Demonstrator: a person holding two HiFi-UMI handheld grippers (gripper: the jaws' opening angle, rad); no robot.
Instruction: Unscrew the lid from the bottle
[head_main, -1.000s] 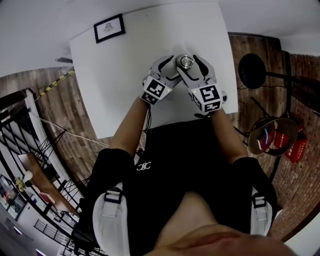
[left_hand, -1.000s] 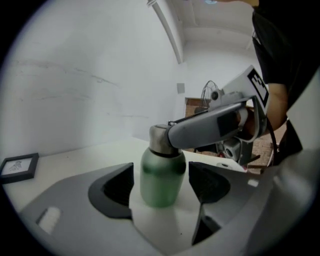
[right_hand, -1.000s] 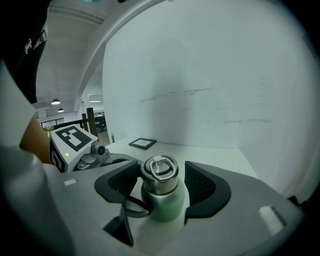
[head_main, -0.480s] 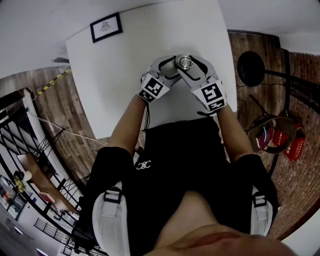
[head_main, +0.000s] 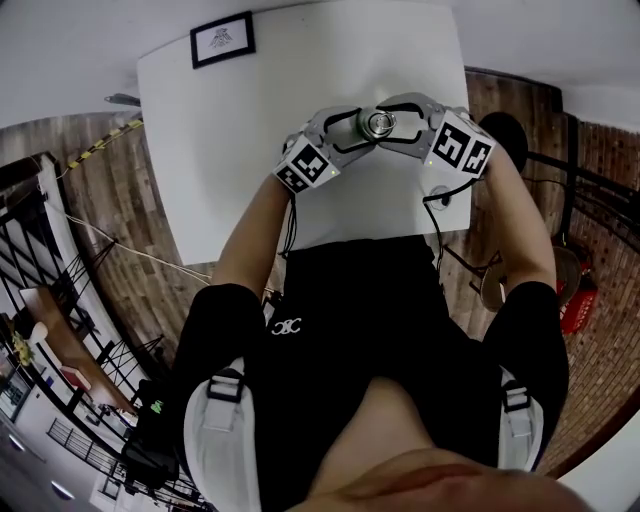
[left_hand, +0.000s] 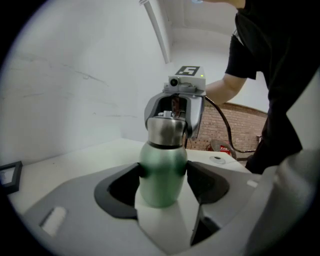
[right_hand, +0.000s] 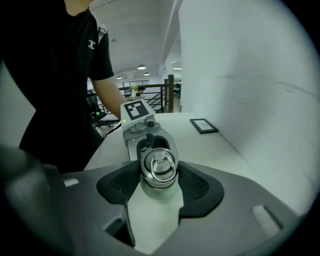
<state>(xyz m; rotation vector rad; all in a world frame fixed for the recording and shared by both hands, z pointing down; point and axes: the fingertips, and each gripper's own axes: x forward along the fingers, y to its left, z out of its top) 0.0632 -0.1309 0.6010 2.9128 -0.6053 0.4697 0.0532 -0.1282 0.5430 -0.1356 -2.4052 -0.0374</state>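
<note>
Where bottle (head_main: 378, 124) stands: white table (head_main: 230, 150) | floor (head_main: 110, 230): wood, seemingly | wall (left_hand: 245, 127): brick

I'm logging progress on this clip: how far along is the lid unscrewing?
Done: both grips are set, jaws having just closed, left gripper on the green bottle, right gripper on its steel lid. In hand: the twist, judging by that hold. Left: the lid sits seated on the neck, so loosening and lifting off remain.

Bright, even indoor light whitens the tabletop (head_main: 230, 130), leaving only faint shadows. Every view bends strongly at its edges, and both gripper views have dark round borders. Soft glare sits on the steel lid (right_hand: 159, 167) and the bottle (left_hand: 161, 175). The nearest foreground blurs.
</note>
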